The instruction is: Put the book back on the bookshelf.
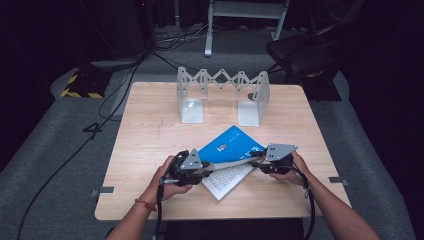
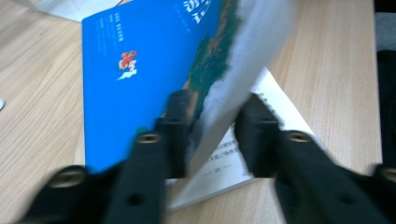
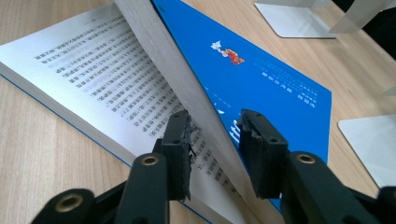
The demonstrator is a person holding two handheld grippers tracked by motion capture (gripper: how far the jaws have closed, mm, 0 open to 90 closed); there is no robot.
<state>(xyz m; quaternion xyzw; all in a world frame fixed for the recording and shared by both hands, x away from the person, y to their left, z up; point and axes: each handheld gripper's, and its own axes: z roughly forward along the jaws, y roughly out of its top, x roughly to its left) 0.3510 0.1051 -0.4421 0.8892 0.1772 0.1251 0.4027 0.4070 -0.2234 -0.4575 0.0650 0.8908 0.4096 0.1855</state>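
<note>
A book with a blue cover (image 1: 230, 142) lies open at an angle on the wooden table (image 1: 150, 150). One printed page (image 1: 227, 181) lies flat towards me. The cover and a thick block of pages (image 2: 243, 51) stand lifted off it at a slant. My left gripper (image 1: 205, 169) holds this block at its left end, a jaw on each side (image 2: 212, 135). At the right end my right gripper (image 1: 260, 161) does the same, one jaw over the printed page (image 3: 93, 70) and one over the blue cover (image 3: 271, 79), the block between them (image 3: 215, 140).
A white expanding book rack (image 1: 222, 80) with two flat metal feet (image 1: 191, 111) stands at the back of the table. Behind the table are a dark chair (image 1: 300, 50), cables on the grey floor and a white frame. Bare wood lies left and right of the book.
</note>
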